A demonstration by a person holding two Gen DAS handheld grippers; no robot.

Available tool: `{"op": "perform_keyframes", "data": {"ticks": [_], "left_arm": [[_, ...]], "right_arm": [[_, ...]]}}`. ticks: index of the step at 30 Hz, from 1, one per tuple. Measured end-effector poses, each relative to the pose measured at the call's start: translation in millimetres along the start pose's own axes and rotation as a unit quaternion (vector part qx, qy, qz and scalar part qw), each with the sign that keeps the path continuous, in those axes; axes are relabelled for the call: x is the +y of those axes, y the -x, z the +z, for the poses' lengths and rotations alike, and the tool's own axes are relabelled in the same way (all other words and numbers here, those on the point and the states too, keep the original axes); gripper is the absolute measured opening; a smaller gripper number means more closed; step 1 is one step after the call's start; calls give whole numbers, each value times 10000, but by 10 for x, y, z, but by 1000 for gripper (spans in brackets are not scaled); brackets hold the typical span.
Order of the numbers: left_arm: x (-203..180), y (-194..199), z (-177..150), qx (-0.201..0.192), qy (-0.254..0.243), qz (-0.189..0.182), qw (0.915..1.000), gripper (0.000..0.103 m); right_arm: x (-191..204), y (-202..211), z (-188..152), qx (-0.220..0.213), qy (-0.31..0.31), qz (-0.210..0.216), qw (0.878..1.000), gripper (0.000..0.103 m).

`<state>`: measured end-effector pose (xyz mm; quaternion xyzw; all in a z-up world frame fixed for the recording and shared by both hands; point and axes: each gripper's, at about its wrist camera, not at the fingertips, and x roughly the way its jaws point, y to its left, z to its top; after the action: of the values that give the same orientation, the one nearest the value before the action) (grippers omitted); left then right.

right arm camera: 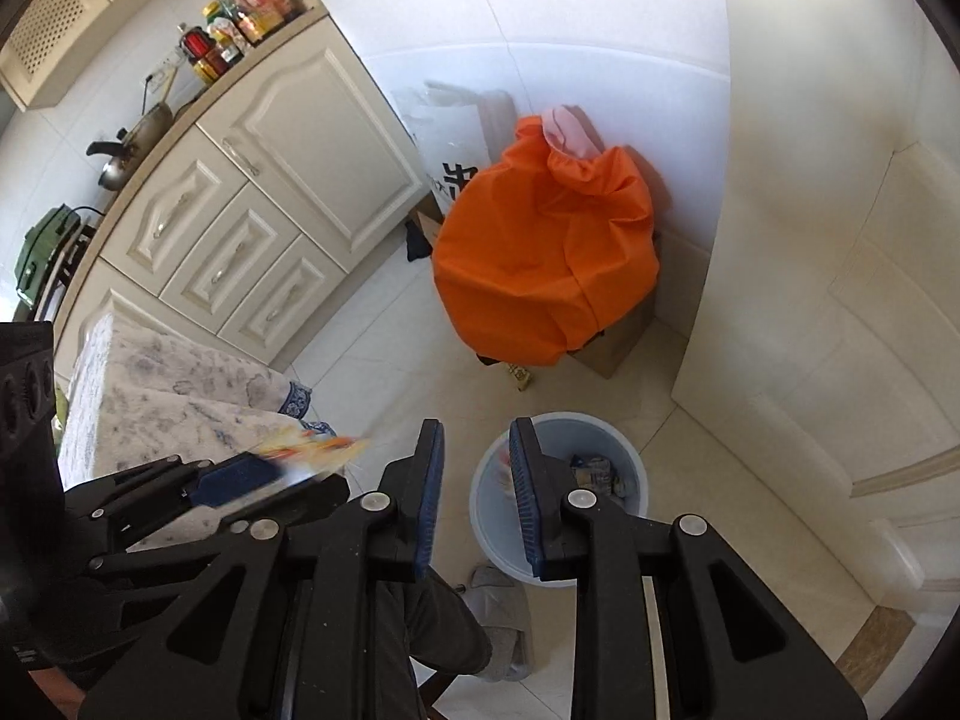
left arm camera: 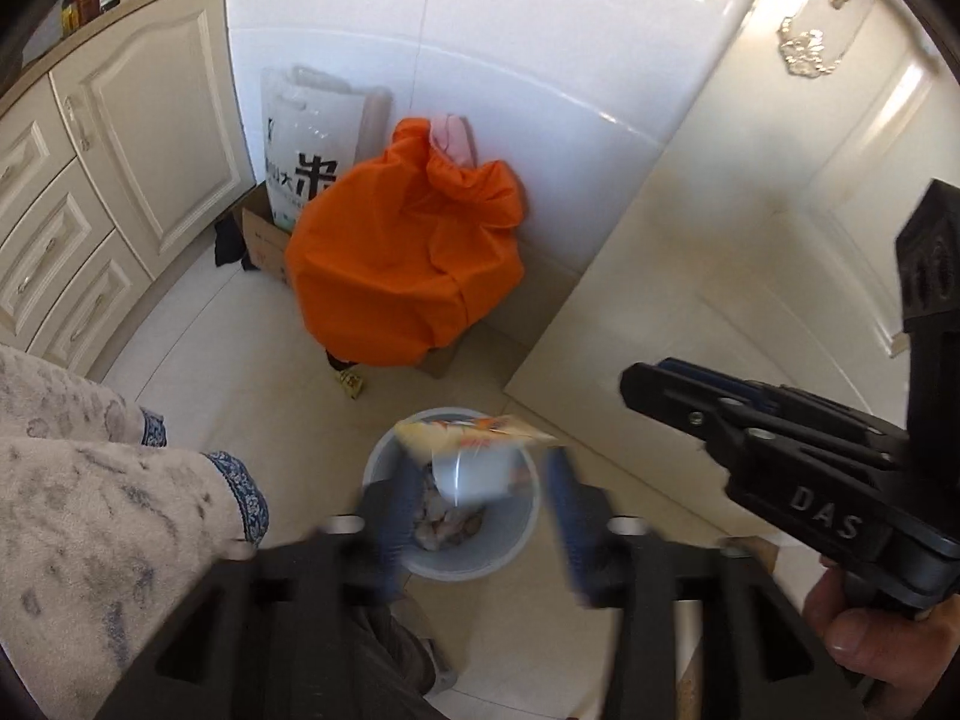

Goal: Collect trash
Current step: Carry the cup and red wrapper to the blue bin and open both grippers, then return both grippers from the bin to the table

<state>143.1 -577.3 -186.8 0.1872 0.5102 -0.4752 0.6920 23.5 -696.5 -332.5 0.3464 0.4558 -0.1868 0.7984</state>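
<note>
A pale blue trash bin (left arm camera: 516, 540) stands on the floor with crumpled trash inside; it also shows in the right wrist view (right arm camera: 624, 456). My left gripper (left arm camera: 480, 516) is open above the bin, its image blurred. A yellow, orange and white snack wrapper (left arm camera: 474, 450) is at its fingertips over the bin's mouth; whether either finger touches it I cannot tell. In the right wrist view the wrapper (right arm camera: 318, 450) shows at the left gripper's tips. My right gripper (right arm camera: 477, 480) is open and empty, beside the bin; it shows in the left wrist view (left arm camera: 648, 384).
An orange bag (left arm camera: 408, 252) sits on a cardboard box (left arm camera: 480, 342) against the white wall. Cream cabinets (right arm camera: 252, 204) with bottles on top run along the left. A cloth-covered table (right arm camera: 156, 396) is near left. A small yellow scrap (left arm camera: 350, 383) lies on the floor.
</note>
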Motion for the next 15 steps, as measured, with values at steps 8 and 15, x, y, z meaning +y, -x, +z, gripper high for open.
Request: {"op": "perform_keyframes", "data": {"ticks": [8,15], "left_arm": [[-28,61,21,-268,-76,372,9989,100],[31,518,-179,-709,103,481,9963,101]], "right_arm": [[-13,112,-8,-186,-158,-204,9995,95],[70,264,44,-346,-240,-364,9985,103]]}}
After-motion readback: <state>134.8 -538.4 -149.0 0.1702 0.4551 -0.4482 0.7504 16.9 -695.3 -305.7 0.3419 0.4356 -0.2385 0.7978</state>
